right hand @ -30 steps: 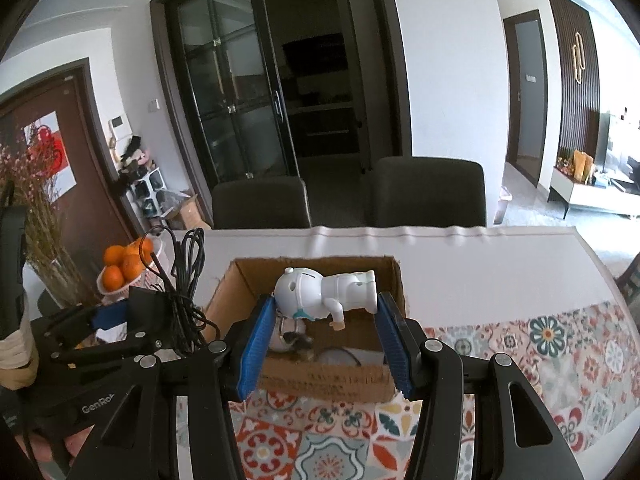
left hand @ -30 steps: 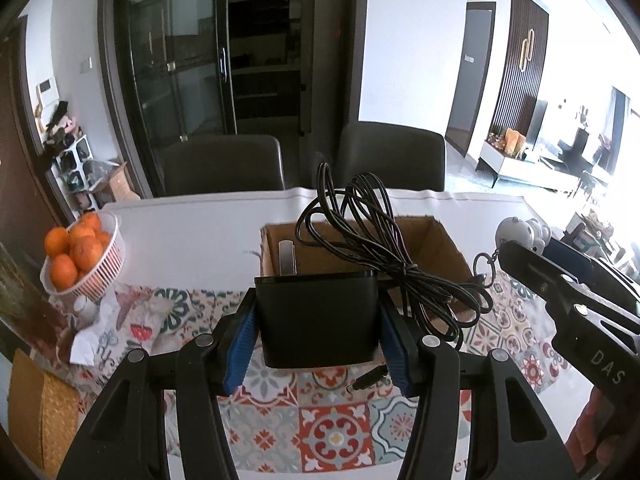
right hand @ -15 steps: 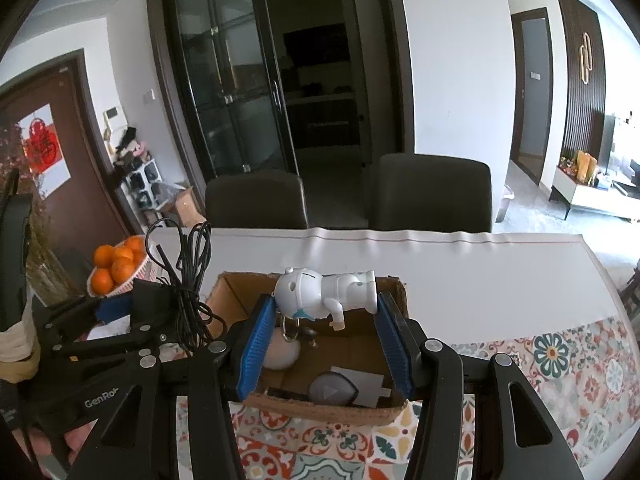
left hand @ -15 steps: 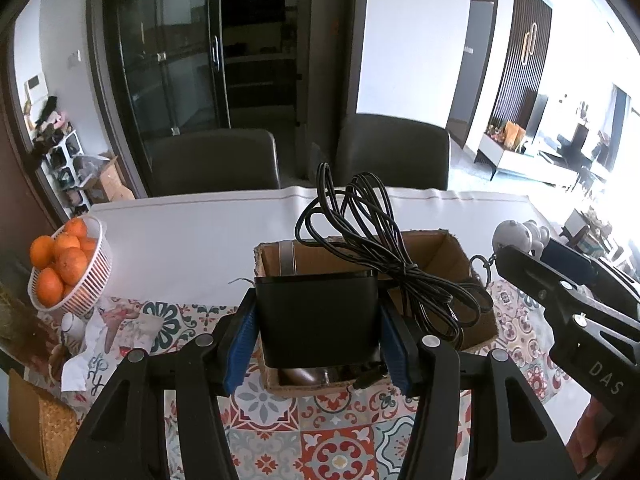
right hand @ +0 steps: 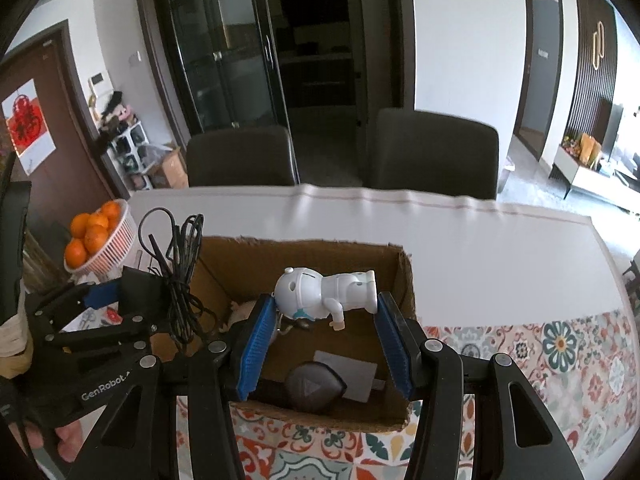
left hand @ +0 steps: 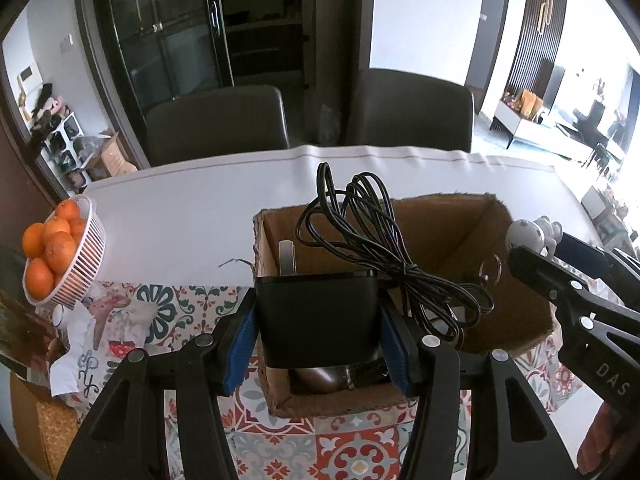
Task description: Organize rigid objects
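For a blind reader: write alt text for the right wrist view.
The right tool grips a white astronaut figurine sideways above an open cardboard box. At left, the left tool holds a black adapter with a bundled cable.

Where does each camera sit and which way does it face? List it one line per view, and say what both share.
Left wrist: rides the left gripper, looking down along its fingers at the black adapter over the cardboard box; the right gripper shows at right.
Right wrist: rides the right gripper, facing the white figurine above the box; the left gripper shows at left.
Shared: box, orange basket, both chairs.
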Available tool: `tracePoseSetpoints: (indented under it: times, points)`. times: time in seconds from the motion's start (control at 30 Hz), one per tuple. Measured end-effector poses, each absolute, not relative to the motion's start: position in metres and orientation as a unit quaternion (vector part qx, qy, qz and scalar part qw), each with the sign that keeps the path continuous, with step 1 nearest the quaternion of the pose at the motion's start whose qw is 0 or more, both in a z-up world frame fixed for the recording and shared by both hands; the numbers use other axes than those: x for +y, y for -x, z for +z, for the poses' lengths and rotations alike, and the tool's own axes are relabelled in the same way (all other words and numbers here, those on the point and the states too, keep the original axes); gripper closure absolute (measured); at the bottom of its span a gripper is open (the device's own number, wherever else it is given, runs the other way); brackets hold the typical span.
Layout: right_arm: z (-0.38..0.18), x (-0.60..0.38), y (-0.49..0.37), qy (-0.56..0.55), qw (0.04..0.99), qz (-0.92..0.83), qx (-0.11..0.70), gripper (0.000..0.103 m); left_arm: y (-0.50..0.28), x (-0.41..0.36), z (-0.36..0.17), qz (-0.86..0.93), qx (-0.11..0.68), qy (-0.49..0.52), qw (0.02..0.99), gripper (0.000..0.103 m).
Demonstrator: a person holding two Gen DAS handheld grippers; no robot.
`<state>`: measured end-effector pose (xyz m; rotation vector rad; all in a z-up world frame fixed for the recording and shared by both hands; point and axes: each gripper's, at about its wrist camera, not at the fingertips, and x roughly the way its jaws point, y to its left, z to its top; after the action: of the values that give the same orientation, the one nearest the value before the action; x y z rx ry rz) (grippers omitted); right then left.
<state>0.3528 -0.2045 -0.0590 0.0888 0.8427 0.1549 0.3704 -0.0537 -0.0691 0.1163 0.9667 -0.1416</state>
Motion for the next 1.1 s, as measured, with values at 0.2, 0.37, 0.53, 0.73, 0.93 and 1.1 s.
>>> tracePoseSetpoints:
  times: [0.2, 0.37, 0.53, 0.73, 0.93, 1.1]
  points:
    - [-0.079, -0.206, -0.361, -0.038, 0.895, 0.076, 0.437, 0.05, -0.379, -0.055, -0.087, -0.065, 0.481, -0.064, 0.872, 0.048]
    - [-0.088, -0.207, -0.365, -0.034, 0.887, 0.075, 0.453, 0.05, -0.384, -0.059, -0.099, -0.065, 0.494, -0.066, 0.864, 0.048]
    - [-0.095, -0.207, -0.365, -0.025, 0.882, 0.08, 0.463, 0.05, -0.385, -0.064, -0.103, -0.066, 0.495, -0.074, 0.863, 0.048]
    - [-0.097, -0.208, -0.364, -0.022, 0.879, 0.08, 0.469, 0.049, -0.384, -0.067, -0.104, -0.063, 0.495, -0.082, 0.863, 0.043]
    - [-0.091, -0.213, -0.36, -0.032, 0.882, 0.071, 0.465, 0.049, -0.376, -0.066, -0.094, -0.065, 0.481, -0.081, 0.871, 0.036]
    - [-0.079, -0.214, -0.349, -0.038, 0.89, 0.061, 0.451, 0.049, -0.361, -0.062, -0.078, -0.058, 0.464, -0.071, 0.881, 0.033]
